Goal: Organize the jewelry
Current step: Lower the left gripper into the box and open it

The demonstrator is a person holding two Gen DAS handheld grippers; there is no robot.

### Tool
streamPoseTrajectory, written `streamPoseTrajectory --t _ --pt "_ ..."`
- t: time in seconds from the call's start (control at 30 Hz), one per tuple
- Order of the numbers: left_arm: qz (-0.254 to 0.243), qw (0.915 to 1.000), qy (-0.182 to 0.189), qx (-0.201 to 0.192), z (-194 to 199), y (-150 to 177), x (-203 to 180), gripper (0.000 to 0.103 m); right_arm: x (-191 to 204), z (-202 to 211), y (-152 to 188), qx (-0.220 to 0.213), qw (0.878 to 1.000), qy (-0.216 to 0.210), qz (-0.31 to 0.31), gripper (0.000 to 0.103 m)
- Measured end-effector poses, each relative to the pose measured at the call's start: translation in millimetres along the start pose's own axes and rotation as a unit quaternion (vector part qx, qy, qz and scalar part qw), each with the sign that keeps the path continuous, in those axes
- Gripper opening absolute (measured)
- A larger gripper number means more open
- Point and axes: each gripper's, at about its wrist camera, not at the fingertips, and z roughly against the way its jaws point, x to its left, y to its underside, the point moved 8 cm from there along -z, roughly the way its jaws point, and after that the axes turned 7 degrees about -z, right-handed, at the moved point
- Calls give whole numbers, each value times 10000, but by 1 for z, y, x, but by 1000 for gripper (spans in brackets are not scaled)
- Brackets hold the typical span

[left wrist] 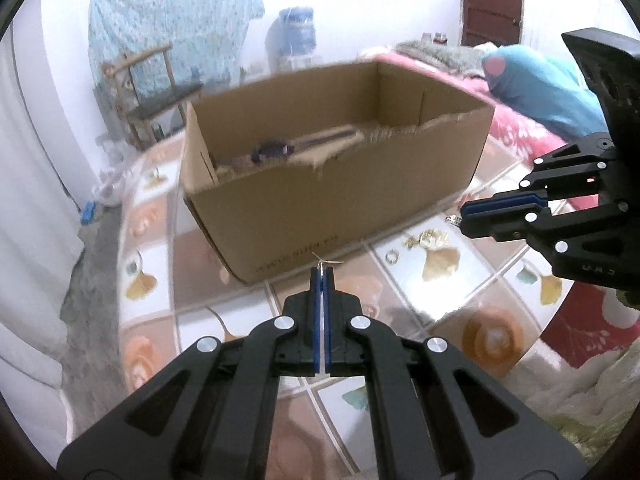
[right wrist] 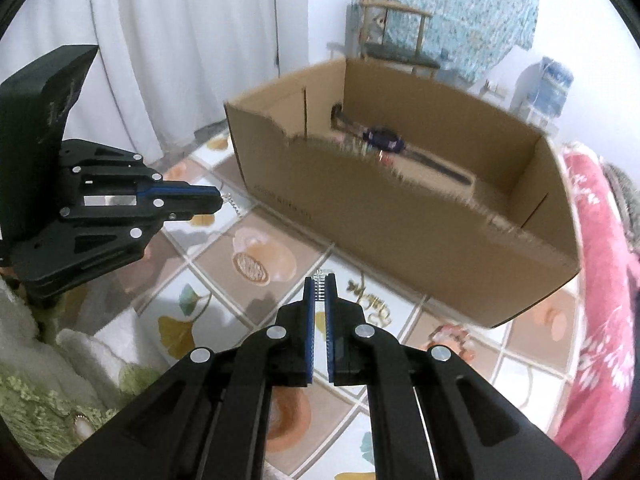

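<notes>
Your left tool is closed, with the blue pads together, and it clamps a thin silver piece of jewelry at the very tips. The piece is small and blurred, so I cannot tell which kind it is. Your right tool is also closed on a silver chain, which looks like a small coil between the tips. Both tools are in the air in front of the cardboard box, which stands open on the patterned floor mat. The left tool is near the front wall of the box, and the right tool is at the right of it, apart from the box.

Inside the box lies a dark watch with a long strap, on the bottom. On the mat, just under the right tool, you see some gold rings in a small group, and one more ring near them.
</notes>
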Motion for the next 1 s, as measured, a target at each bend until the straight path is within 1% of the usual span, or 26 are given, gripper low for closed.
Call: streamPoseTrajectory --t 0.13,0.2,0.33,0.43,0.5,0.57,0.63,0.67,0.77,0.83,0.9,0.93,0.97,1.0 --pt "-109 9994 -60 -318 19 -19 1 0 -3 17 -16 -319 9994 46 104 5" --pt "-249 9981 -129 -555 29 -34 3 0 -5 29 -30 -556 9983 54 182 5" --pt "-540 9931 -320 -992 40 -68 9 1 -14 39 -59 -907 9954 108 303 5" --pt "-684 9897 -372 -1200 37 -89 15 1 -25 37 -87 -1095 9935 33 321 5" --pt "-657 9906 -279 -1164 22 -101 24 1 -32 26 -100 -1050 9941 -66 265 5" --pt "-476 9945 50 -934 -3 -109 34 1 -44 8 -113 -841 9962 -186 154 5" --pt "-360 9962 307 -737 -20 -115 38 0 -55 -9 -120 -609 9977 -305 51 5" --pt "-326 9963 550 -571 -34 -120 39 0 -63 -23 -124 -386 9984 -400 -47 5" --pt "-383 9952 892 -89 -67 -123 40 1 -83 -64 -128 304 9971 -610 -342 5" --pt "-373 9921 1158 294 -89 -122 41 1 -97 -91 -128 774 9932 -654 -568 5" --pt "-301 9854 1527 690 -112 -122 37 1 -113 -118 -125 1240 9861 -659 -885 5" --pt "-265 9823 1653 846 -120 -124 36 1 -116 -124 -121 1370 9839 -627 -965 5" --pt "-214 9782 1806 1003 -130 -128 35 1 -125 -136 -120 1597 9788 -576 -1149 5" --pt "-170 9756 1883 1115 -137 -130 33 1 -129 -140 -120 1712 9748 -627 -1287 5"
